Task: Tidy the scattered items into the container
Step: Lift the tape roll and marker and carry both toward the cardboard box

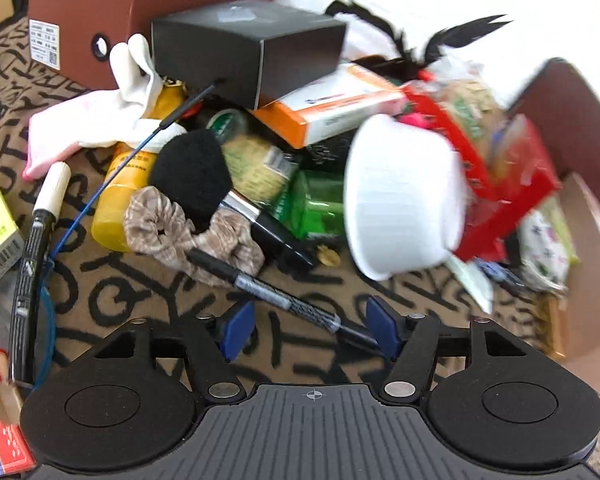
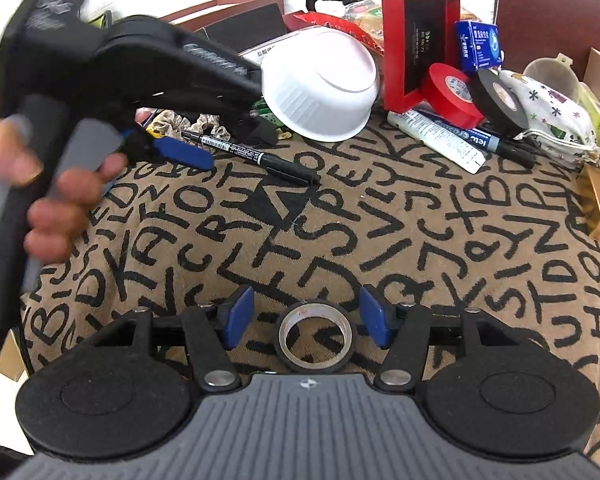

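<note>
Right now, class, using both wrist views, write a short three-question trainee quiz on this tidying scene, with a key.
1. True or false: the white bowl stands upright.
2. What lies between the right gripper's open jaws? A) black tape roll B) scrunchie C) marker
3. Which item lies on the rug near the left gripper: a black ____?

Key: 1 false, it is overturned; 2 A; 3 marker.

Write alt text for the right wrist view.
The open right gripper straddles a small black tape roll lying flat on a letter-patterned cloth. Beyond, a hand-held left gripper reaches toward a black marker beside an upturned white bowl.
</note>
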{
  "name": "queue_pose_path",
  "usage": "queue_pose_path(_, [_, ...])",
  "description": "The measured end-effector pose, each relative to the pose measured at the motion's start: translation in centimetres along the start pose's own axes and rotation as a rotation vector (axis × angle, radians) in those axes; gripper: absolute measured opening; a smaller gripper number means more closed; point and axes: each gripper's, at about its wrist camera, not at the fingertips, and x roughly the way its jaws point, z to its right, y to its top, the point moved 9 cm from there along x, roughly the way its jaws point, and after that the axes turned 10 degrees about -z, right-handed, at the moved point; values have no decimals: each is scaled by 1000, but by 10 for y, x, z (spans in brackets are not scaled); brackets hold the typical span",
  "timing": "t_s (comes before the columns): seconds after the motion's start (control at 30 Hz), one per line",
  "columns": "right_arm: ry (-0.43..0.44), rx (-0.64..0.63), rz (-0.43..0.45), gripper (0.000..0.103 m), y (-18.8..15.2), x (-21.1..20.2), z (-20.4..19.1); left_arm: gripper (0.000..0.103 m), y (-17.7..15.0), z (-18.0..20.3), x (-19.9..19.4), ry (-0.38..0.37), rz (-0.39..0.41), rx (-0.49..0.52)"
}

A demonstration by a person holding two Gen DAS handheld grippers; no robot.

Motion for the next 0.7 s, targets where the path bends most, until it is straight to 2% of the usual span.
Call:
queue_pose_path(0.1, [9, 8, 1, 66, 2, 2, 2, 71, 6, 4, 6, 69, 4, 59])
queue_pose_path(0.23, [19, 18, 3, 70, 2, 3, 2, 60, 3, 7, 8, 159, 14, 151])
queue_pose_path(0.43, [19, 28, 12, 71, 0, 1, 4, 59, -11, -11, -8, 189, 21, 151])
queue_pose_path(0.5, [19, 35, 14, 71, -1, 0, 6, 55, -19, -18, -15, 187, 20, 157])
queue_pose_path(0.57, [19, 40, 16, 71, -2, -1, 7, 39, -31, -20, -23, 185, 16, 165])
queue_pose_path(0.7, [12, 36, 18, 71, -7, -4, 6, 20, -44, -23, -28, 126, 0, 184])
